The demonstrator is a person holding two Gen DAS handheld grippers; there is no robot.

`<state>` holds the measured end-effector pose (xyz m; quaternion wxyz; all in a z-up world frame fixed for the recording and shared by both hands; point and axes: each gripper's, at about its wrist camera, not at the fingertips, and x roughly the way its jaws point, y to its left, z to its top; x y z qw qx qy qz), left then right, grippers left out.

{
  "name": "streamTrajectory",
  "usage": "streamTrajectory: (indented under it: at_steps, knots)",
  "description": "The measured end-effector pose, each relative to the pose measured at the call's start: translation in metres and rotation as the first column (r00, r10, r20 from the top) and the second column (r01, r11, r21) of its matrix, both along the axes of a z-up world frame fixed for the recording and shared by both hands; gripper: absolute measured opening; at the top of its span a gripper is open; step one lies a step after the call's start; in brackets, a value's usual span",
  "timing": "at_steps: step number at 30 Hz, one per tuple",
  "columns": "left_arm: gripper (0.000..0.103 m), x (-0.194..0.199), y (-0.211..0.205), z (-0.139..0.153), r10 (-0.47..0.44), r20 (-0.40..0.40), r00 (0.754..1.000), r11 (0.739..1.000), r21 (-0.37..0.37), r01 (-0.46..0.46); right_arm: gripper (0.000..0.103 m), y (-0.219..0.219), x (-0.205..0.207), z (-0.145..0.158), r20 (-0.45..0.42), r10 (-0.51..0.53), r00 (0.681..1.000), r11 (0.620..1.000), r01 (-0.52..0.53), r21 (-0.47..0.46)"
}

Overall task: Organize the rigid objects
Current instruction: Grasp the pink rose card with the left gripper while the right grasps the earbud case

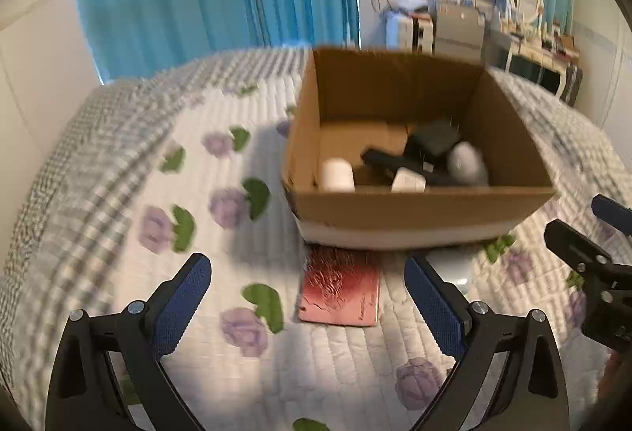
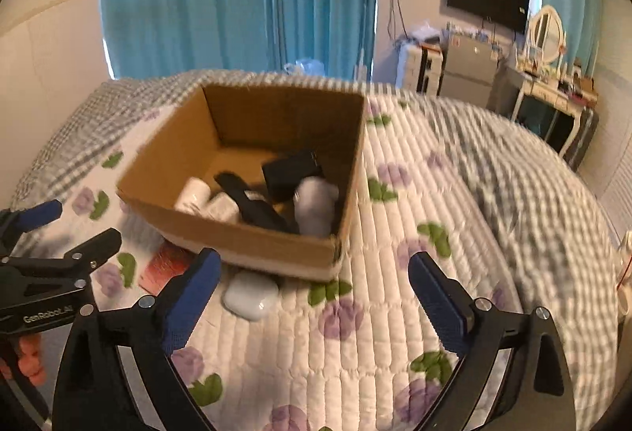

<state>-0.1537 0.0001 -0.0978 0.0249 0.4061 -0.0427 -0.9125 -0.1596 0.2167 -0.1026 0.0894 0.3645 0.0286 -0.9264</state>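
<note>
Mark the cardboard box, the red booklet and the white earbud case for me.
cardboard box (image 1: 414, 209), left wrist view, on its near outer wall.
red booklet (image 1: 339, 288), left wrist view, middle of its cover.
white earbud case (image 2: 251, 294), right wrist view, middle of its top.

A bed with a white quilted cover printed with purple flowers (image 2: 395, 194) carries an open brown cardboard box (image 2: 252, 237), a red booklet (image 1: 339, 290) and a white rounded plastic case (image 2: 251, 294), both just beside the box.

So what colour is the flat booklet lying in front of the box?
Red to pink booklet, clearest in the left wrist view.
</note>
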Motion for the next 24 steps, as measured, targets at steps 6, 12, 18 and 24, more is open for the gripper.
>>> streamTrajectory:
  at_steps: [6, 12, 18, 24]
  knots:
    - [0.1, -0.012, 0.008, -0.043, 0.0, 0.088, 0.996, 1.0, 0.008, -0.001, 0.096, 0.005, -0.011, -0.035, 0.104, -0.008, 0.994, 1.0, 0.009, -0.008]
    - [0.099, -0.017, 0.014, -0.069, -0.011, 0.138, 0.99, 1.0, 0.016, 0.009, 0.096, -0.001, -0.012, -0.04, 0.117, 0.0, 0.993, 1.0, 0.001, -0.007]
    - [0.088, -0.02, 0.011, -0.082, -0.001, 0.178, 0.984, 0.999, 0.048, -0.008, 0.096, -0.008, -0.013, -0.047, 0.132, 0.008, 0.991, 1.0, -0.009, 0.005]
    - [0.071, -0.007, 0.021, -0.079, -0.044, 0.168, 0.985, 0.999, 0.027, 0.04, 0.096, -0.013, -0.012, -0.052, 0.138, 0.005, 0.99, 1.0, -0.008, 0.019]
